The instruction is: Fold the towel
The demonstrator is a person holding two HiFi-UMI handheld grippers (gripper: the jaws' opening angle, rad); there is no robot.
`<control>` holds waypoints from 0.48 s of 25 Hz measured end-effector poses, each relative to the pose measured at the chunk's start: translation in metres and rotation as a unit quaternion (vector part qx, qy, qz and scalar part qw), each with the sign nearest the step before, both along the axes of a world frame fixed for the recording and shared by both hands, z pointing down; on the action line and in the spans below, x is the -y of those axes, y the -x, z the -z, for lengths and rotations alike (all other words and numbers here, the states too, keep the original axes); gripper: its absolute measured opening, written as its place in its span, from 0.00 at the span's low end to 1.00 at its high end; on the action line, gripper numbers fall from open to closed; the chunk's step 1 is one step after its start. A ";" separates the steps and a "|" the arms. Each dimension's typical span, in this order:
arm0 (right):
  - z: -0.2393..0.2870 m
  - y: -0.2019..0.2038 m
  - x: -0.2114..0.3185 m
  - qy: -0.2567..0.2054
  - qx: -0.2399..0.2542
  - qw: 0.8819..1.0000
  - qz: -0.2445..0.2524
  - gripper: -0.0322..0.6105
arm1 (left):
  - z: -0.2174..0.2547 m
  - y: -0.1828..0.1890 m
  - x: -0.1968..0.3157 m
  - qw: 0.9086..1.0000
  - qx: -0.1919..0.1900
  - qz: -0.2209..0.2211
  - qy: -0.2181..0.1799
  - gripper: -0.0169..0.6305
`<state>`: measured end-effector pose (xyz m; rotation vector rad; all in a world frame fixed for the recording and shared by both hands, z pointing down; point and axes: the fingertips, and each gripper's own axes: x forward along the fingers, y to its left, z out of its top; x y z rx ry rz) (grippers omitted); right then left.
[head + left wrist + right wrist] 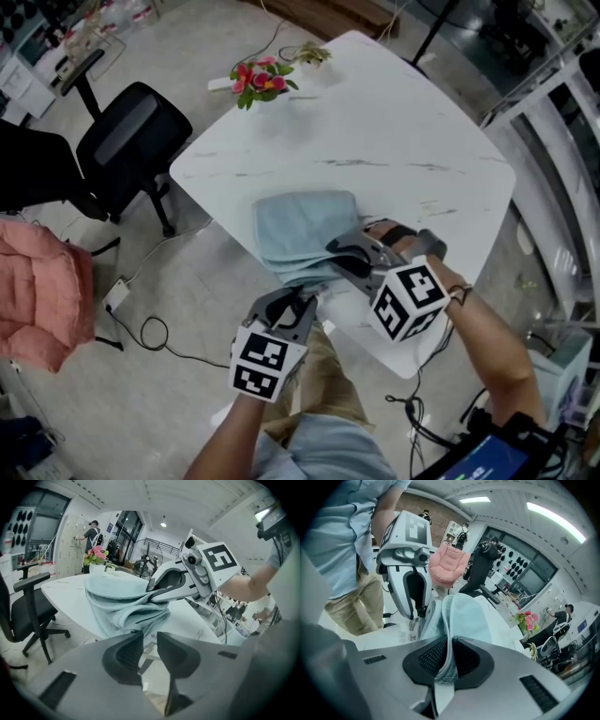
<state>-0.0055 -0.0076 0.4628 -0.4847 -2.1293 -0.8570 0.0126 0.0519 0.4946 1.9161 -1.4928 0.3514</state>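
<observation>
Room: open workshop space. The floor [187,37] is pale grey and hard, with a slight sheen.

Surface: one table [375,122]. Its top is a rounded square, white with faint grey veining like marble, smooth and glossy. Most of it is bare.

Beside the table, on the floor:
- One black office chair [131,141] with a mesh-look back, standing just off the table's left corner.
- One pink padded bundle [37,291], quilted and soft, at the frame's left edge. I can't tell whether it is a coat or a cushion.
- One thin black cable [155,333] looping across the floor below the chair.

Towel [305,230]: one, pale blue, nubby terry. It lies on the near part of the table, towards my side, already in several stacked layers. The far part lies flat. The near edge is bunched into soft folds and lifted.

Right gripper [449,641]: the jaws are closed tight on the towel's edge, and the cloth runs up between the ribbed black pads. From the head view, this gripper [337,253] sits at the towel's near right corner.

Left gripper [150,637]: the jaws stand a narrow gap apart with nothing between them. The towel's folds are just past the tips. In the head view it [305,298] sits at the table's near edge, just below the towel.

Marker cubes [408,298]: two, white with black squares, one per gripper.

Flowers [258,80]: one small bunch, pink and red with green leaves, at the table's far corner.
</observation>
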 end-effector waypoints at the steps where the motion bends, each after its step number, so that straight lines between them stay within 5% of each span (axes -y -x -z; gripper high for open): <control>1: 0.004 0.002 -0.001 0.009 0.008 1.000 -0.001 0.12 | -0.001 0.002 0.001 1.000 0.001 0.000 0.001 0.17; 7: 0.048 0.000 -0.008 0.068 0.076 0.994 0.024 0.11 | -0.005 0.008 0.009 1.000 0.000 -0.001 0.010 0.17; 12: 0.038 -0.028 -0.017 0.063 0.066 0.994 0.053 0.12 | -0.005 0.009 0.010 1.000 0.003 -0.001 0.011 0.16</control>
